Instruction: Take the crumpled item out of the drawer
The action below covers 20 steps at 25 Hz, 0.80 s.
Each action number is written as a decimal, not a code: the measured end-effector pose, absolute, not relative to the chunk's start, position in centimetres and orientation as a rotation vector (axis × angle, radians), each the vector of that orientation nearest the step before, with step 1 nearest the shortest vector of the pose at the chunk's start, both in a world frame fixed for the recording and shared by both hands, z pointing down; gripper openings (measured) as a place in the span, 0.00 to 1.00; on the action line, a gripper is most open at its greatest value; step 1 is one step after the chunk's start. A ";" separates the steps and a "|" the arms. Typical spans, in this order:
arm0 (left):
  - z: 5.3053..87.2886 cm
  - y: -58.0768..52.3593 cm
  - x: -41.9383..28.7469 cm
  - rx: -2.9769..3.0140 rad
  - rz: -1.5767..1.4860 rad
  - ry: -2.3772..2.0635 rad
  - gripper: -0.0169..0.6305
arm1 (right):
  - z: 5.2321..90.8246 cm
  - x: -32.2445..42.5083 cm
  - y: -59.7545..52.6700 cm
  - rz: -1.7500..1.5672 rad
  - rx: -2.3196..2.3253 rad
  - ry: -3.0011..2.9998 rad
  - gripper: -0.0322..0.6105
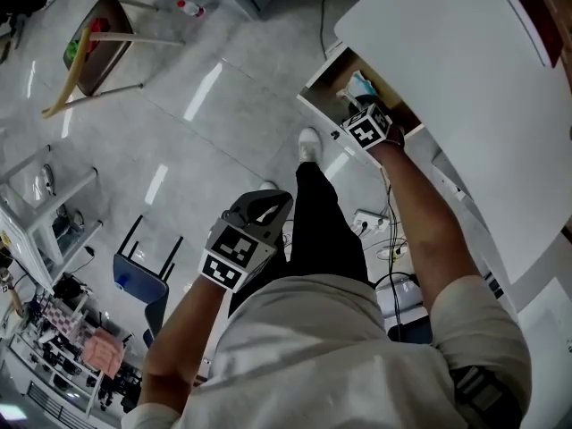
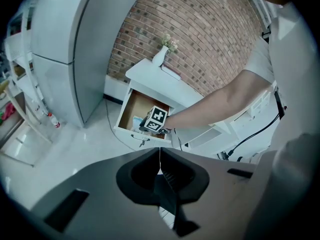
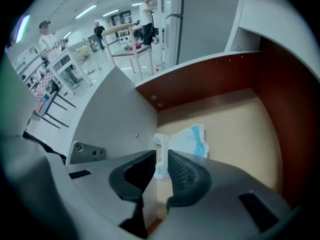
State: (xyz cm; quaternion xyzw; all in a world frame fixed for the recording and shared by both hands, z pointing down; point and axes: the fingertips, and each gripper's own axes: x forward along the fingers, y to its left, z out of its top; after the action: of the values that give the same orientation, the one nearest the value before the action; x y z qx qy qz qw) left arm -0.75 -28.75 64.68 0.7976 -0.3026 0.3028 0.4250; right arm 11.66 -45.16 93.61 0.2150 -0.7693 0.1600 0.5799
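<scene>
White desk (image 1: pixel 465 70), its wooden drawer (image 3: pixel 240 129) open. Left gripper (image 2: pixel 160 166) hangs by the leg, jaws together w/ nothing between. Right gripper (image 3: pixel 161 160) is down in the drawer, jaws nearly closed on the white edge of the crumpled wrapper (image 3: pixel 195 138) (blue-white, the rest lies on the drawer floor by the side wall). The pinch looks thin, so squeeze firm, lift straight up & clear the drawer front.

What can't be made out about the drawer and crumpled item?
Head view: most of the crumpled item, hidden under the right gripper and the tabletop.
Right gripper view: the item's lower edge, covered by the jaws closed on it.
Left gripper view: contents of the drawer, too small.
</scene>
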 end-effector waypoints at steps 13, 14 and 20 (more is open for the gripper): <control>66.9 -28.1 -3.2 1.944 0.728 -0.796 0.06 | 96.6 11.1 -46.3 0.281 0.503 -1.772 0.12; 66.8 -28.0 -3.3 1.944 0.728 -0.796 0.06 | 96.3 11.1 -46.3 0.286 0.513 -1.771 0.11; 66.3 -27.7 -3.8 1.963 0.726 -0.804 0.06 | 95.0 11.3 -46.0 0.295 0.546 -1.774 0.10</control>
State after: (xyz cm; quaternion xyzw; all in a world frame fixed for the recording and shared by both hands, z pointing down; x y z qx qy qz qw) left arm -3.82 -27.73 66.27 0.7884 -0.3230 0.2916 0.4348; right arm 11.30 -46.00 94.98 0.2345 -0.7621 0.1267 0.5901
